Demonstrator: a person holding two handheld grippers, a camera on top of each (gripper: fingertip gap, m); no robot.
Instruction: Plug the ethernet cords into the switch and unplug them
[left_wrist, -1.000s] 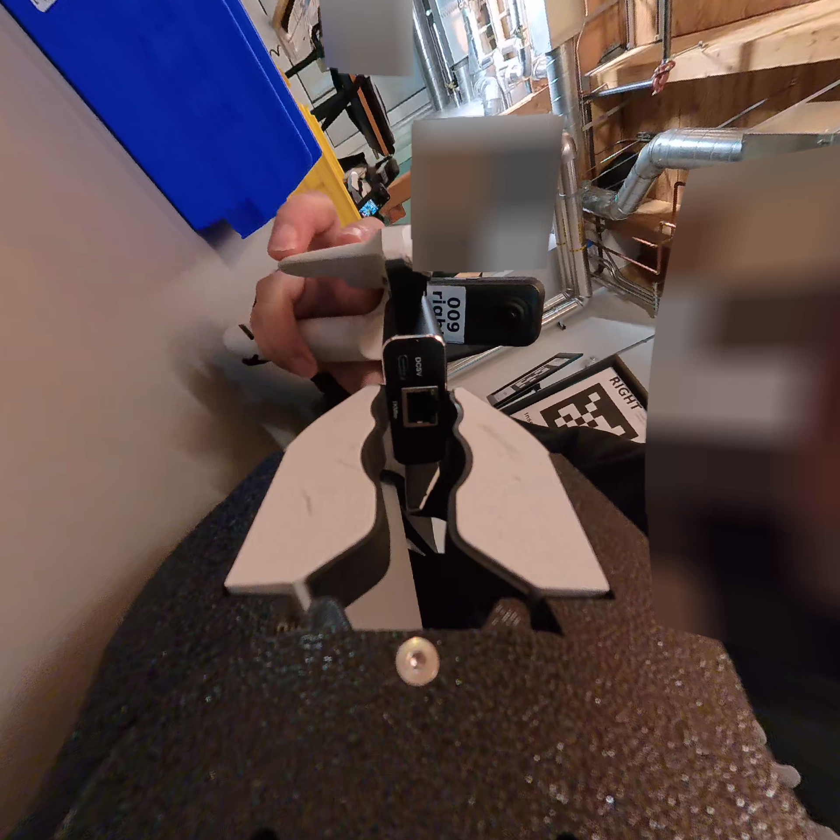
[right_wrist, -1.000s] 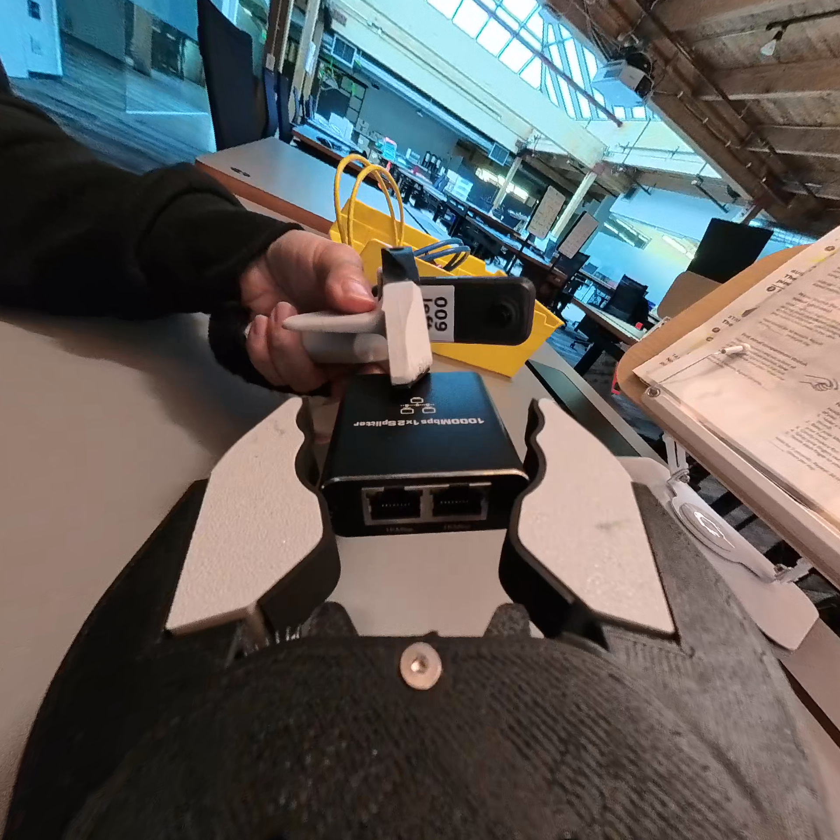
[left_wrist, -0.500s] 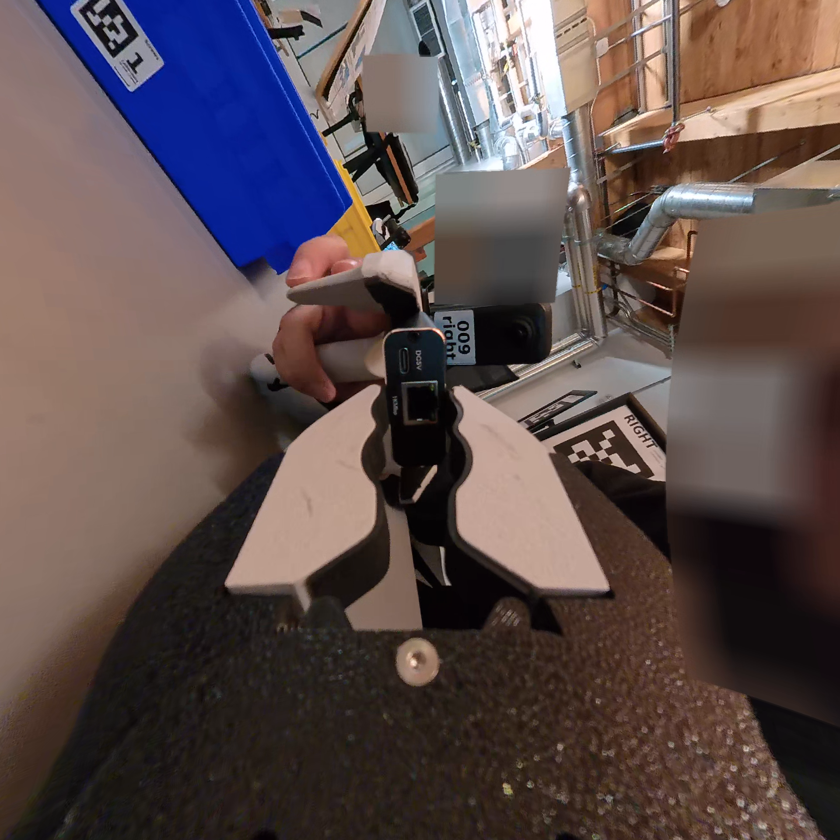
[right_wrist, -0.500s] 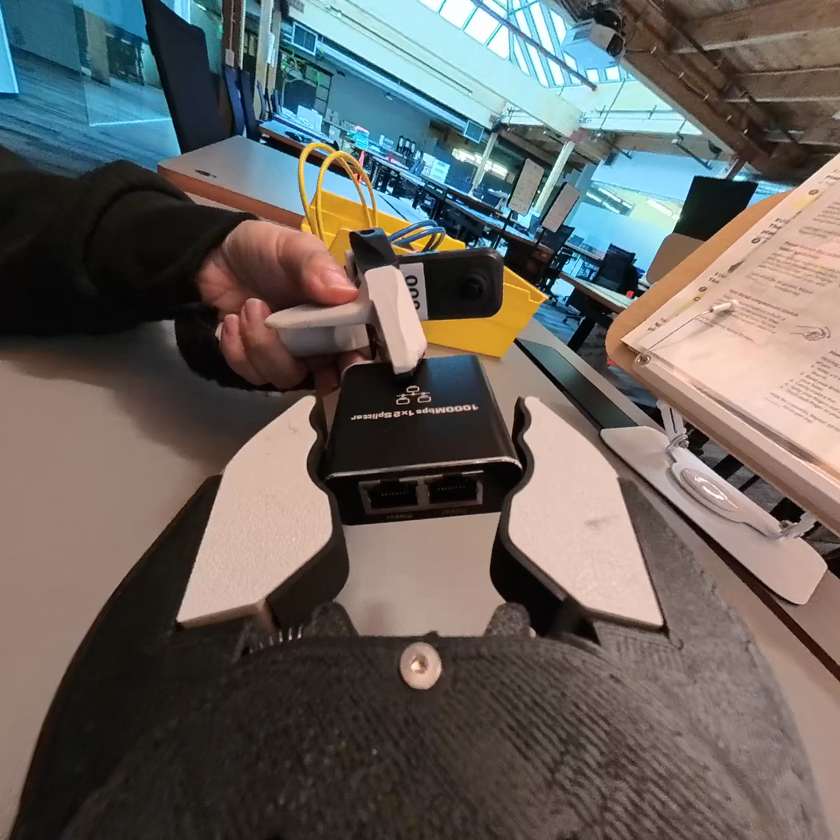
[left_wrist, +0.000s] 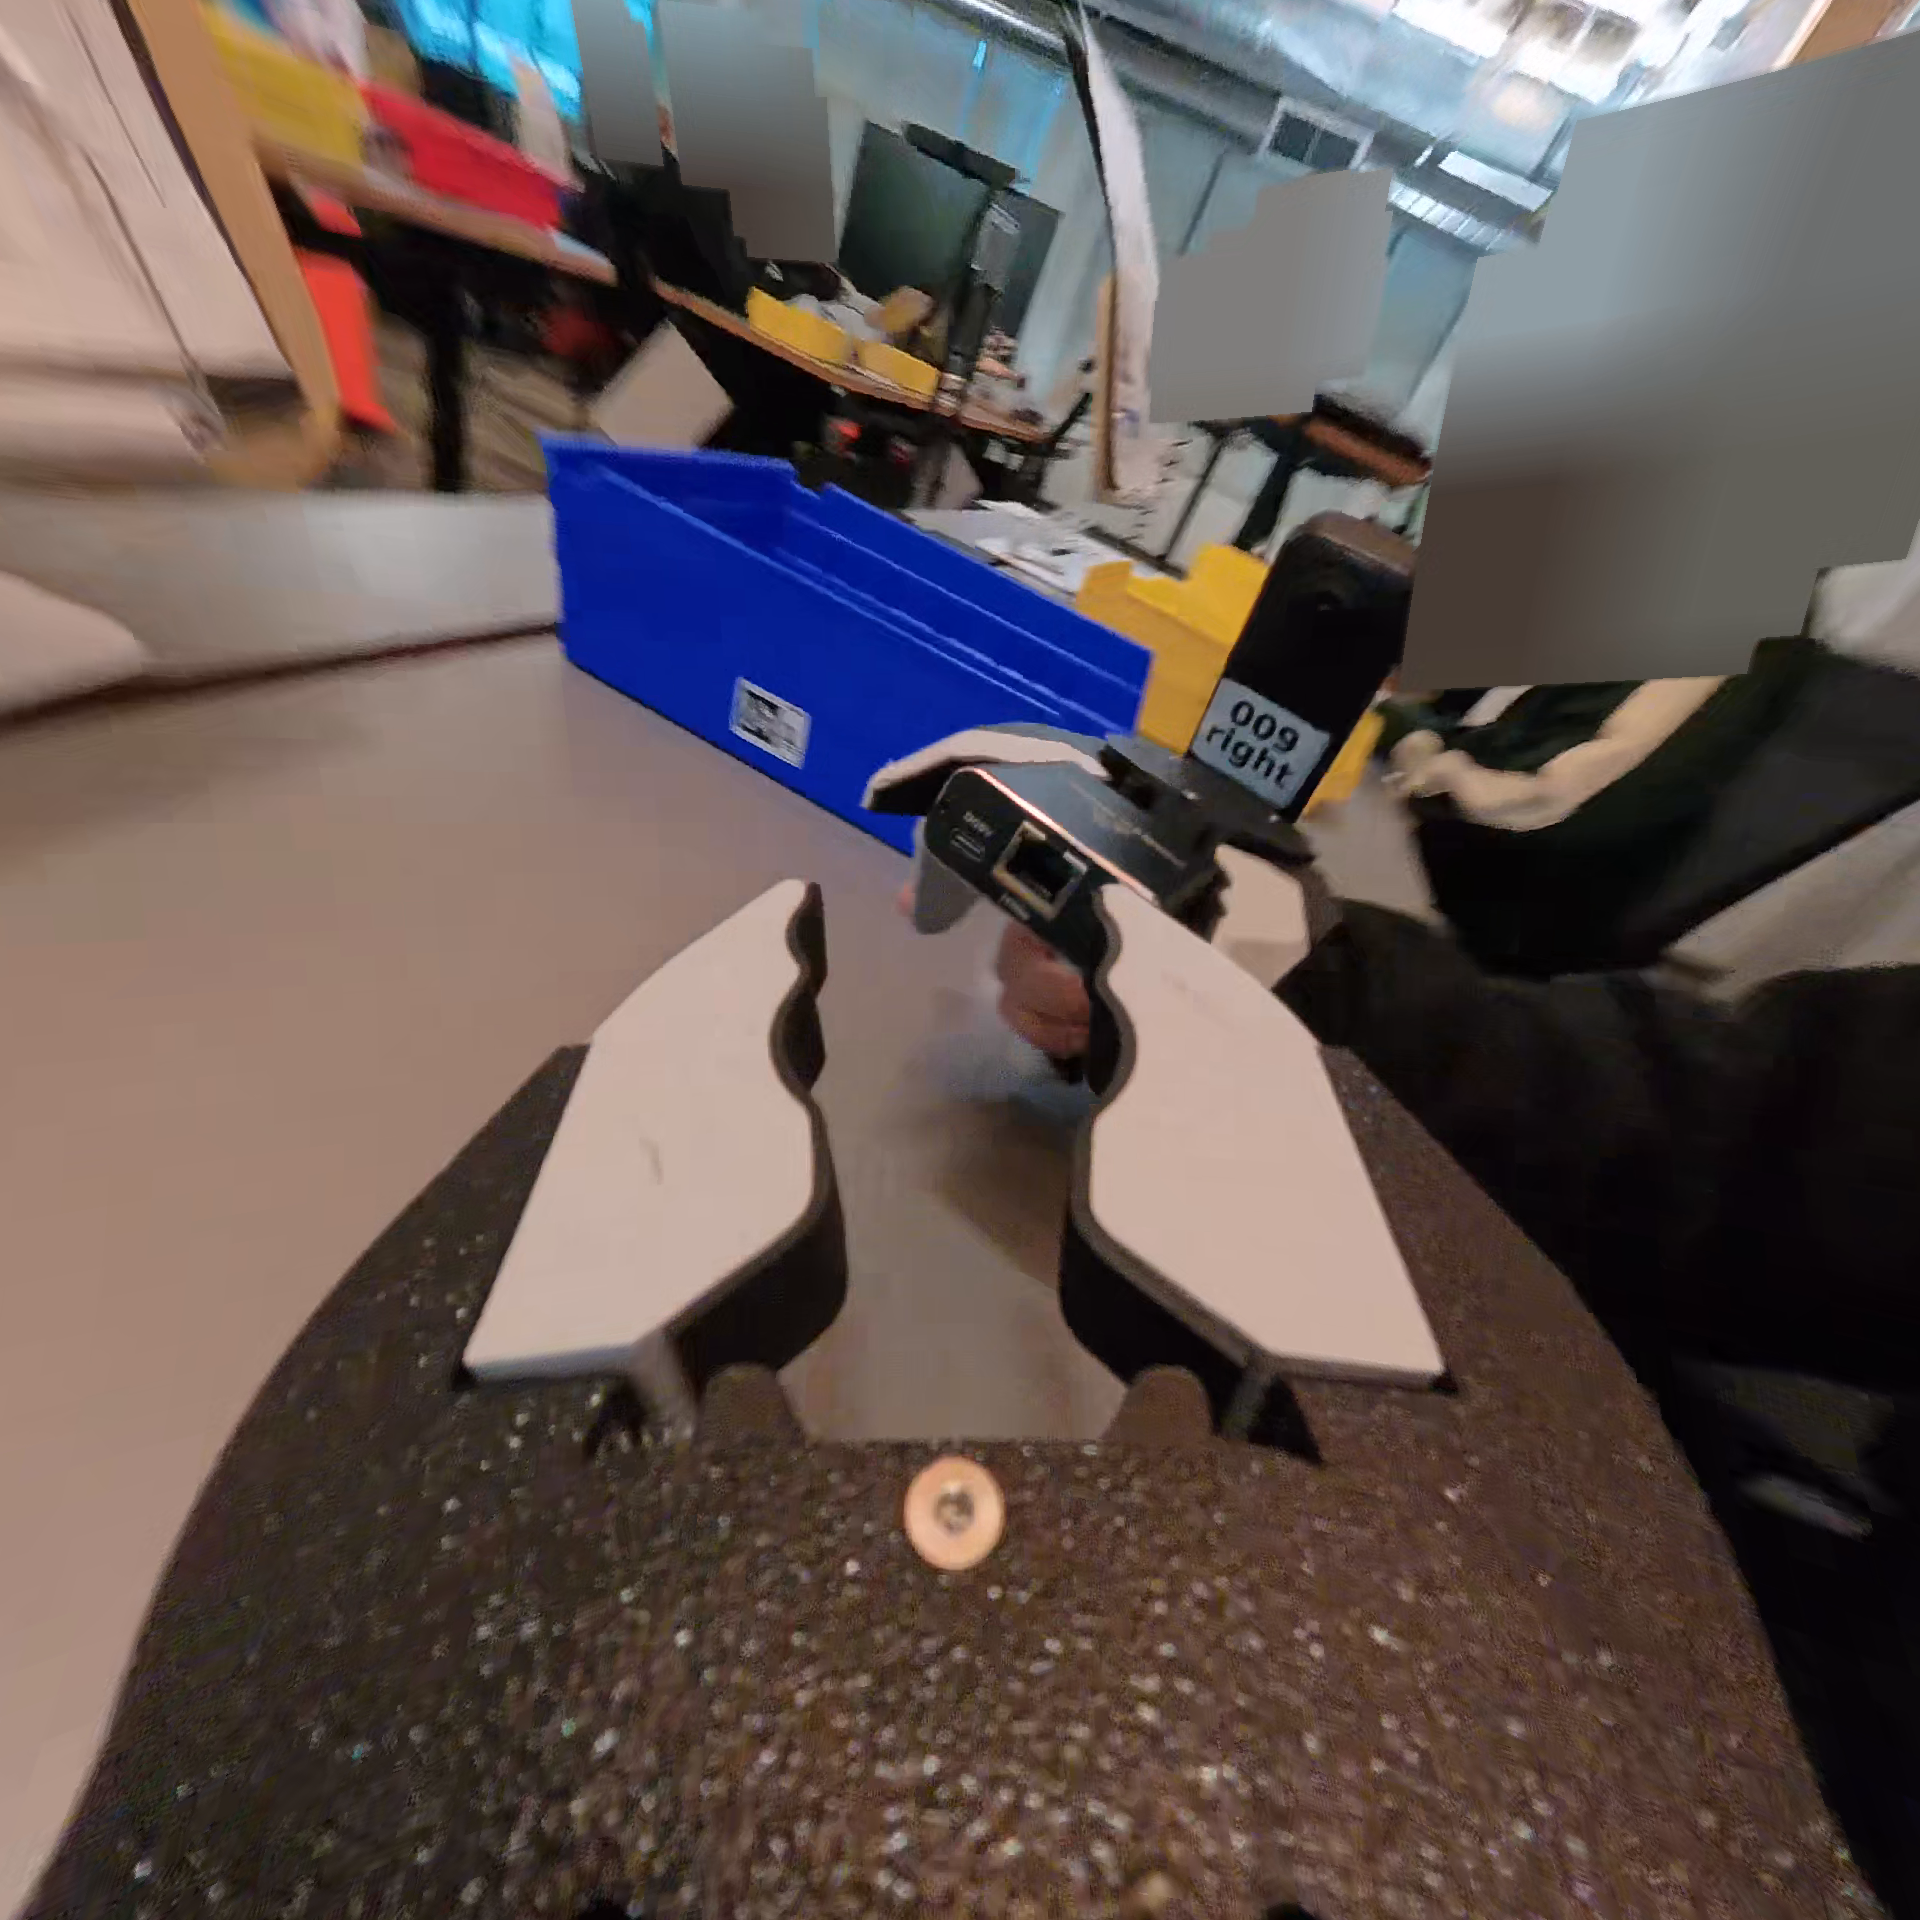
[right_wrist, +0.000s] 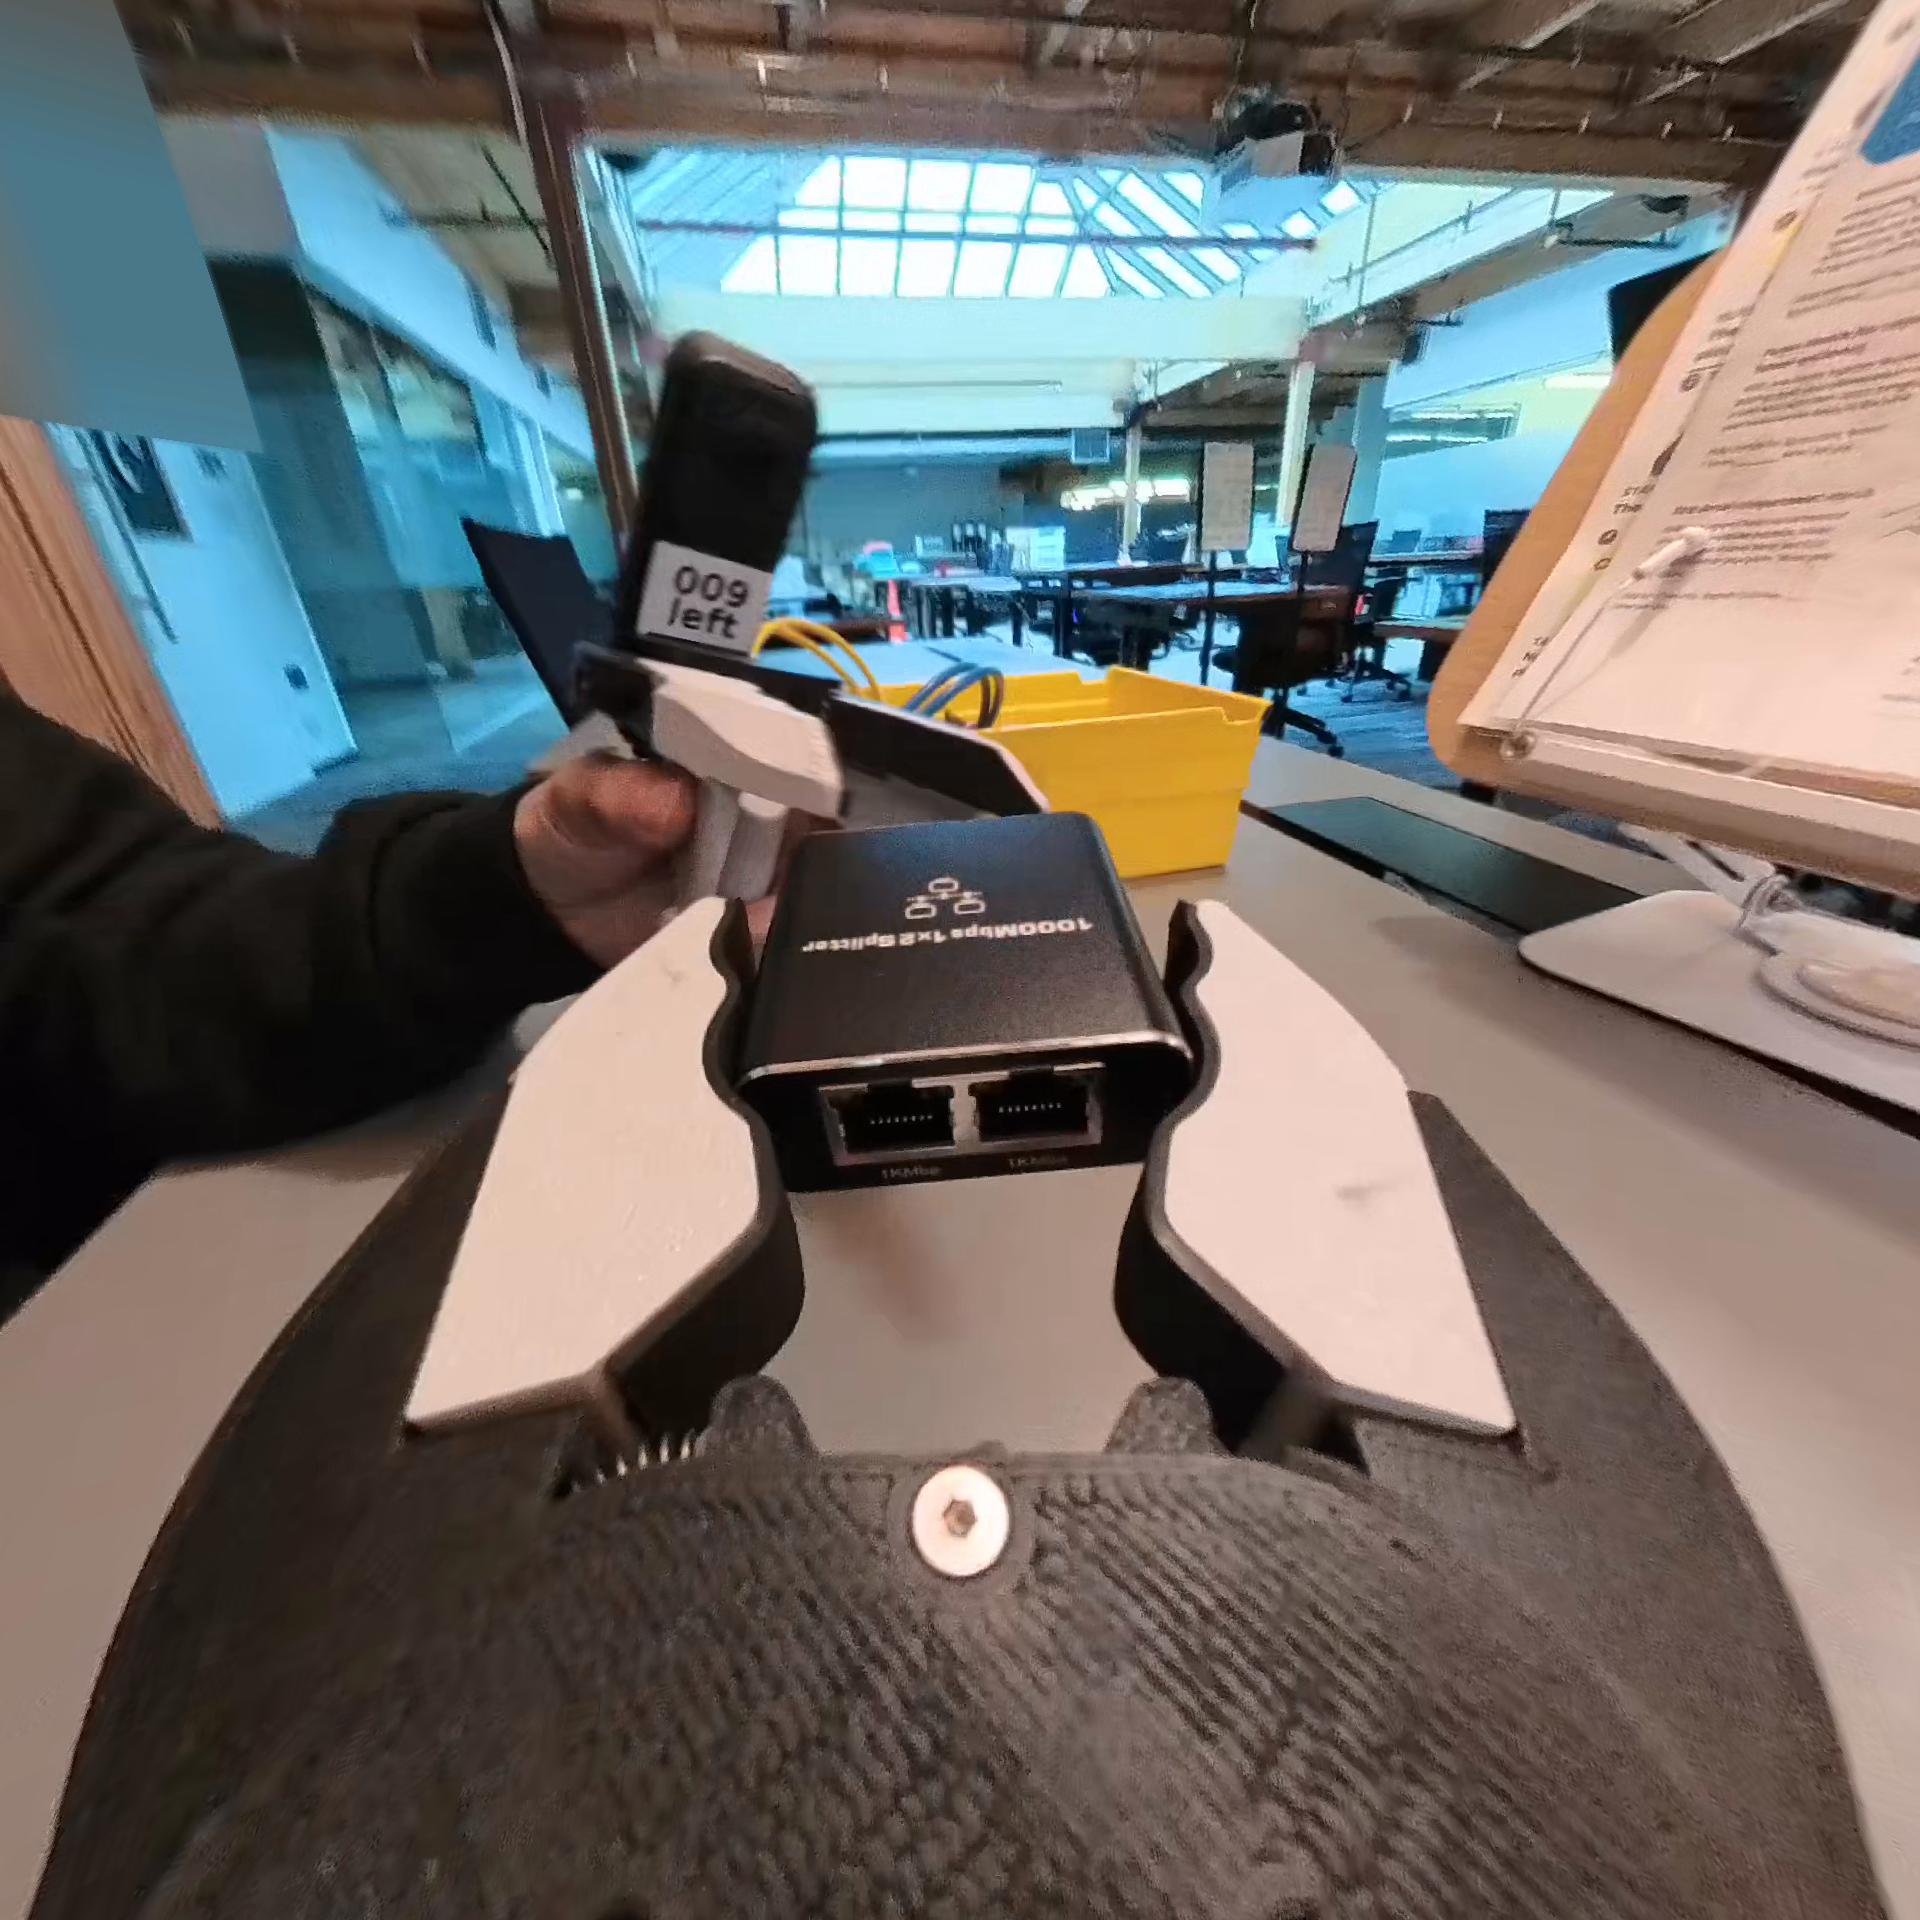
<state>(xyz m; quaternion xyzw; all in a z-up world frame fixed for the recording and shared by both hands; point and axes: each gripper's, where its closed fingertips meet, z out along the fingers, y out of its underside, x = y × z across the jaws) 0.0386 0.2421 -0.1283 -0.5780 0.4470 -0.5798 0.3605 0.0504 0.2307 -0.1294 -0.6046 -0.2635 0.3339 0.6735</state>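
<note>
Right wrist view: grey table (right_wrist: 1714, 1299), workshop hall; right gripper (right_wrist: 961, 971) clamping switch (right_wrist: 951, 966), left gripper (left_wrist: 961, 951) released.

Blue bin (left_wrist: 831, 623) beside yellow bin (right_wrist: 1122, 758) — document stand (right_wrist: 1683, 582) near.

Bare worktop (left_wrist: 312, 935) lies open ahead of the left gripper (left_wrist: 961, 935), whose spread fingers hold nothing, while the blue bin (left_wrist: 810, 634) walls the far side and the switch (left_wrist: 1049, 862) blocks the right.
</note>
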